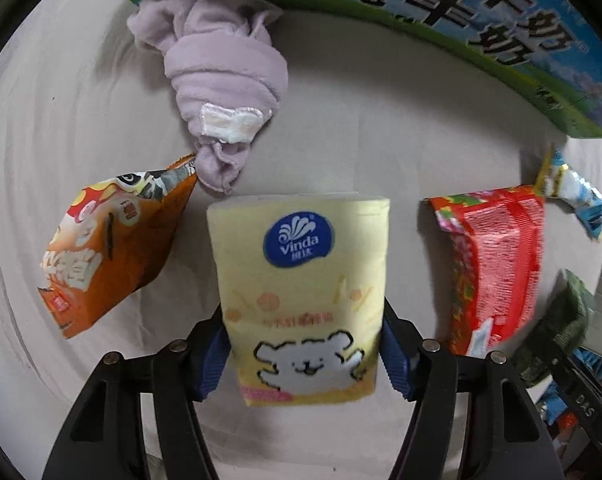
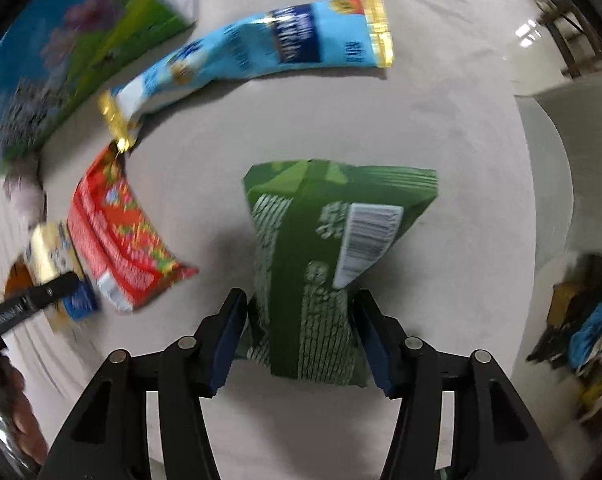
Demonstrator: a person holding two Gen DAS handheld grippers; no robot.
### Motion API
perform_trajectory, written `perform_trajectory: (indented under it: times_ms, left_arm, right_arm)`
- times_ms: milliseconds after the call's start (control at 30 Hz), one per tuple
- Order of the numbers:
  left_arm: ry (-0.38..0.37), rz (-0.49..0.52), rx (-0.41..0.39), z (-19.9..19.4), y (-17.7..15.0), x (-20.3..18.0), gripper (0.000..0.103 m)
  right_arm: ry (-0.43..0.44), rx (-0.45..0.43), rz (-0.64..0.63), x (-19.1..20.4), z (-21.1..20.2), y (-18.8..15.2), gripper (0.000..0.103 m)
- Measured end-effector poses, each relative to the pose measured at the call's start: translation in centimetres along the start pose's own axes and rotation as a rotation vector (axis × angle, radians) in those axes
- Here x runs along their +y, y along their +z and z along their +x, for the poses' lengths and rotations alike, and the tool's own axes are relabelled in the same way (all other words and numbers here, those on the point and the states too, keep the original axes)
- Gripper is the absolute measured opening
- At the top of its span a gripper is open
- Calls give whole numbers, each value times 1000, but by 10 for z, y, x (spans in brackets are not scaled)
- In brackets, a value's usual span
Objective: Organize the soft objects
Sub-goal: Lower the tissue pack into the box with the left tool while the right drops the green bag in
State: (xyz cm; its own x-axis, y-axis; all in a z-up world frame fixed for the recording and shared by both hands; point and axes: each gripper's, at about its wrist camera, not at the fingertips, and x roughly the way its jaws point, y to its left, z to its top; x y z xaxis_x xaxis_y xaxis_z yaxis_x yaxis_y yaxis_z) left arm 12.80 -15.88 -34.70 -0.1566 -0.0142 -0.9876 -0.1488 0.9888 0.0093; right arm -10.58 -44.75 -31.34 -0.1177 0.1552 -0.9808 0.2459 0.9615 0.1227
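Left claw (image 1: 303, 354) clenched on soft yellow tissue pack (image 1: 301, 280), mid-desk between crinkly orange bag (image 1: 113, 248) and red bag (image 1: 497, 264). Right claw (image 2: 301, 340) grips glossy green bag (image 2: 325, 264); bare grey desk (image 2: 441, 120) beyond, edge at right.

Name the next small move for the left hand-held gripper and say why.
Probably lower the yellow tissue pack onto the bare cloth ahead and release. The left hand-held gripper already clamps it, with the lilac sock bundle and orange snack bag lying just beyond.
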Motion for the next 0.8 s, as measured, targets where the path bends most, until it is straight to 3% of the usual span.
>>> perform_trajectory:
  times_ms: [167, 300, 433, 800]
  left_arm:
    - [25, -6, -37, -5, -34, -14, 60]
    - [39, 10, -82, -29, -64, -43, 59]
    - [44, 48, -152, -59, -108, -77, 59]
    - [-33, 115, -330, -160, -246, -157, 59]
  right_arm:
    - [-45, -32, 10, 10, 16, -2, 58]
    - [-100, -54, -78, 33, 18, -4, 47]
    - [-118, -91, -142, 44, 4, -15, 44]
    - [1, -222, -239, 66, -86, -45, 42]
